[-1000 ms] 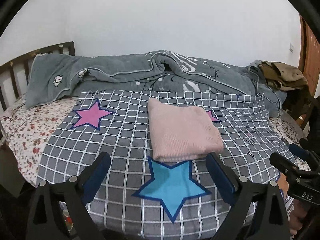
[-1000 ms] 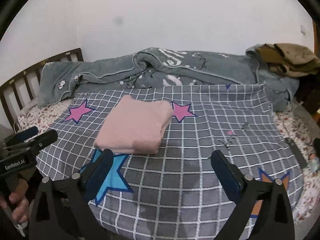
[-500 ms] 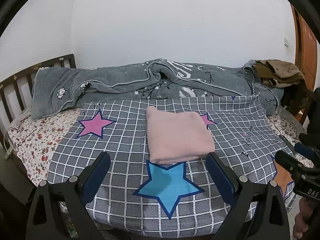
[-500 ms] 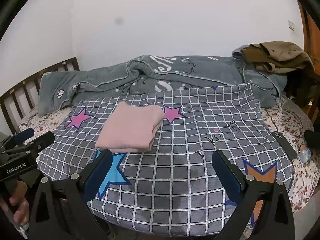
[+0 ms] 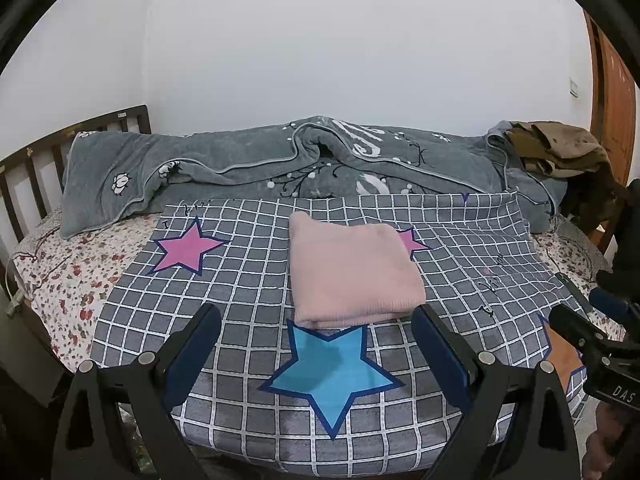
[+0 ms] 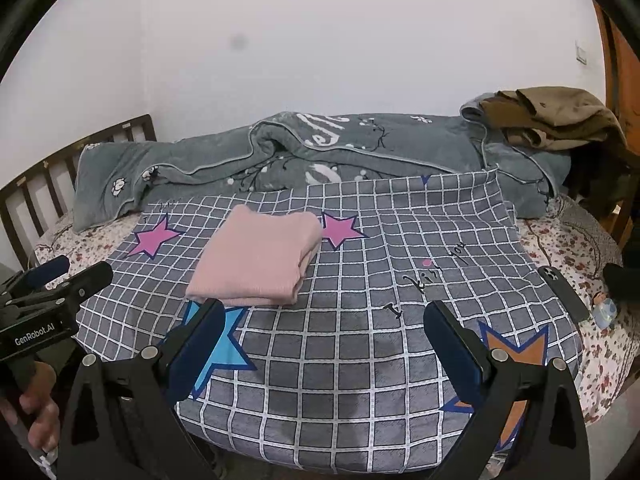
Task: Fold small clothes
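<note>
A pink knit garment (image 5: 352,272) lies folded into a neat rectangle on the grey checked sheet (image 5: 248,280) with star prints. It also shows in the right wrist view (image 6: 256,260). My left gripper (image 5: 316,332) is open and empty, held back above the near edge of the bed, just short of the garment. My right gripper (image 6: 324,328) is open and empty, to the right of the garment and clear of it. Each gripper shows at the side of the other's view.
A rumpled grey blanket (image 5: 280,164) runs along the back by the wall. Brown clothes (image 6: 552,116) are piled at the back right. A dark phone (image 6: 564,292) and a small bottle (image 6: 604,308) lie at the right edge. A wooden headboard (image 5: 32,168) stands at left.
Both grippers have pulled back and up from the bed, so the folded garment looks smaller and farther. The garment has not moved. Both grippers stay open.
</note>
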